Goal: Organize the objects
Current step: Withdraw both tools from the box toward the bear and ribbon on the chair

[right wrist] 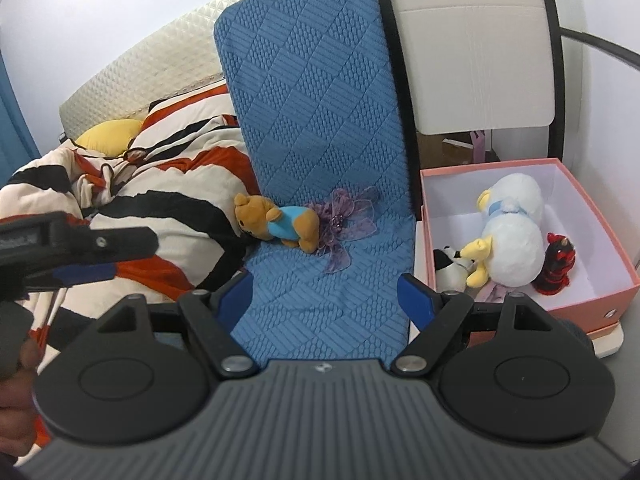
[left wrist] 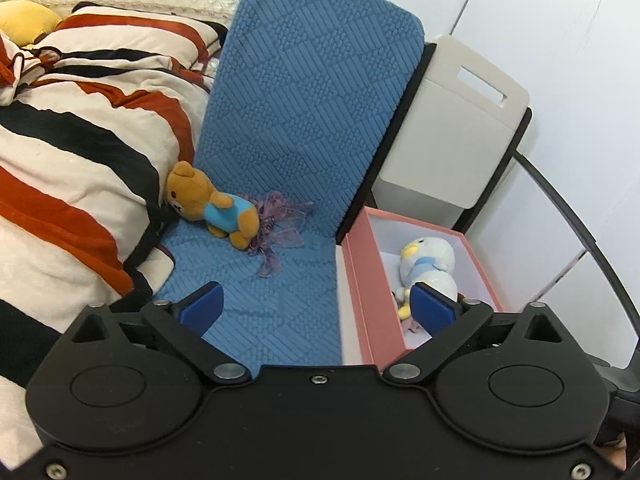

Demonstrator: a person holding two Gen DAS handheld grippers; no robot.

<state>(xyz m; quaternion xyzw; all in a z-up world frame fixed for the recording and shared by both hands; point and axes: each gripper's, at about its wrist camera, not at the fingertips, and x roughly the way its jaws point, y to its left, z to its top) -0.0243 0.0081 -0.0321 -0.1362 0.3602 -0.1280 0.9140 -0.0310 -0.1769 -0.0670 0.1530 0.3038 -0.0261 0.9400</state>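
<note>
Both grippers, left (left wrist: 316, 300) and right (right wrist: 326, 294), gape wide and empty over the blue cushion (right wrist: 320, 120), where the bear (right wrist: 278, 226) lies ahead on its side, head toward the quilt (right wrist: 168, 184), long axis crosswise, touching the purple bow (right wrist: 344, 216), left of the pink box (right wrist: 592, 280).

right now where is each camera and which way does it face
Left wrist: on the left gripper, facing the blue chair; own open fingers show.
Right wrist: on the right gripper, facing the same chair, more head-on, the box to its right; own open fingers and the left gripper at far left show.
Shared: chair, bear, purple bow, pink box with white plush, striped quilt.
</note>
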